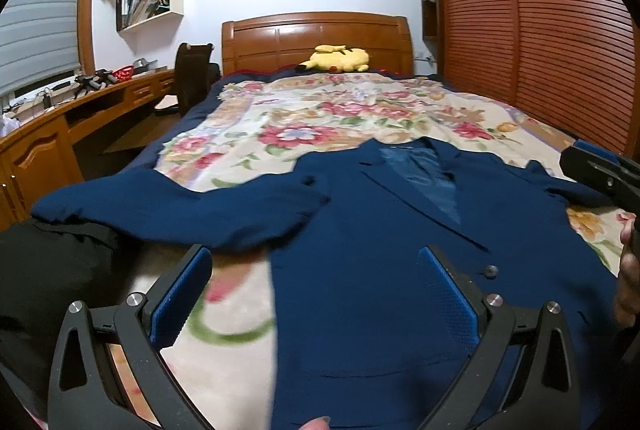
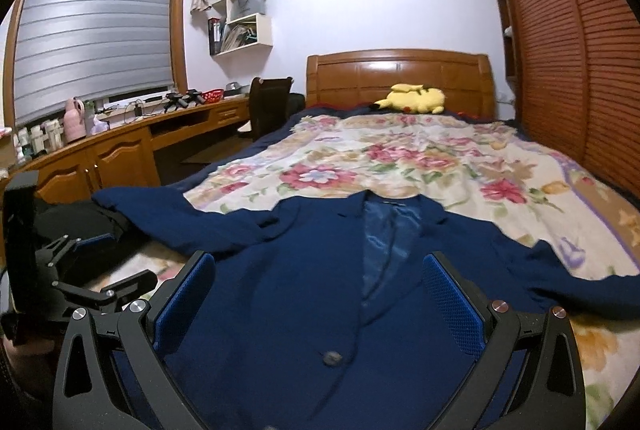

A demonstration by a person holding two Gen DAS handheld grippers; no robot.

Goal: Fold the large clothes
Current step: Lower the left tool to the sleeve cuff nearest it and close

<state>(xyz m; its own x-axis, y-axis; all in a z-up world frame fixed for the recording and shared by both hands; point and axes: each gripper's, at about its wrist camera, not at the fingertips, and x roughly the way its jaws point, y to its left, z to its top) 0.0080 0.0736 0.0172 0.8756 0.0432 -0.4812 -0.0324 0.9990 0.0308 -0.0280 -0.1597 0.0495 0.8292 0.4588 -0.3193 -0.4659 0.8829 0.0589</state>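
Blue suit jacket [image 2: 304, 294] lying flat and face up on the near end of the bed, collar toward the headboard, shiny blue lining [image 2: 386, 246] showing at the open neck. One dark button [image 2: 332, 357] low on the front. One sleeve [image 1: 168, 210] stretched out to the left, the other sleeve [image 2: 576, 282] stretched out to the right. Under it, a flowery blanket [image 2: 400, 158] covering the bed.

Left gripper [image 1: 316, 294] hanging just above the jacket's left edge, blue pads [image 1: 182, 298] spread wide, nothing between them. Right gripper [image 2: 320, 298] just above the jacket's middle, also spread wide and holding nothing.

Farther back, a yellow plush toy [image 2: 412, 98] by the wooden headboard [image 2: 400, 70]. Wooden desk [image 2: 132, 142] and dark chair [image 2: 268, 106] on the left, white wall shelves [image 2: 244, 18] above. Slatted wardrobe doors [image 2: 568, 50] on the right.
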